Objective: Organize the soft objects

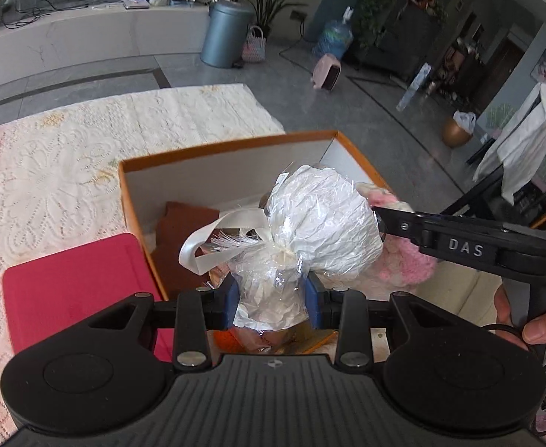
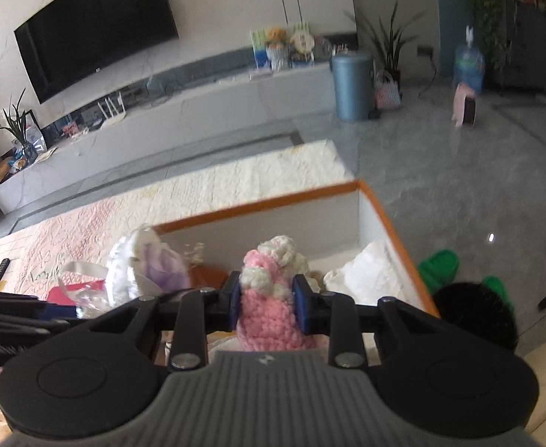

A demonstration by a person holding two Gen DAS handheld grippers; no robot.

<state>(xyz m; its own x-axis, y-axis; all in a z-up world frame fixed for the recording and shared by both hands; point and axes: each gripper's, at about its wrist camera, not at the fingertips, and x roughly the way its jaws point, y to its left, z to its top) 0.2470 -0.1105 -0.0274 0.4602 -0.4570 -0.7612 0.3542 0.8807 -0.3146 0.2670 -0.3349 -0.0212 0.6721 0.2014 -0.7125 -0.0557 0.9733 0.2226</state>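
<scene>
- Our left gripper [image 1: 272, 298] is closed on the neck of a cellophane-wrapped bundle [image 1: 321, 219] with a white ribbon [image 1: 213, 238]; the bundle juts ahead of its fingers, above the orange-rimmed box [image 1: 139, 201]; a red lid [image 1: 75, 287] lies left of them
- Our right gripper [image 2: 266, 303] is clamped on a pink-and-cream crochet toy [image 2: 269, 309], also over the box
- We judge both items are being carried in; next we should lower and release
- Both tools point forward, tilted down; a hand [image 1: 533, 320] grips the right handle
</scene>
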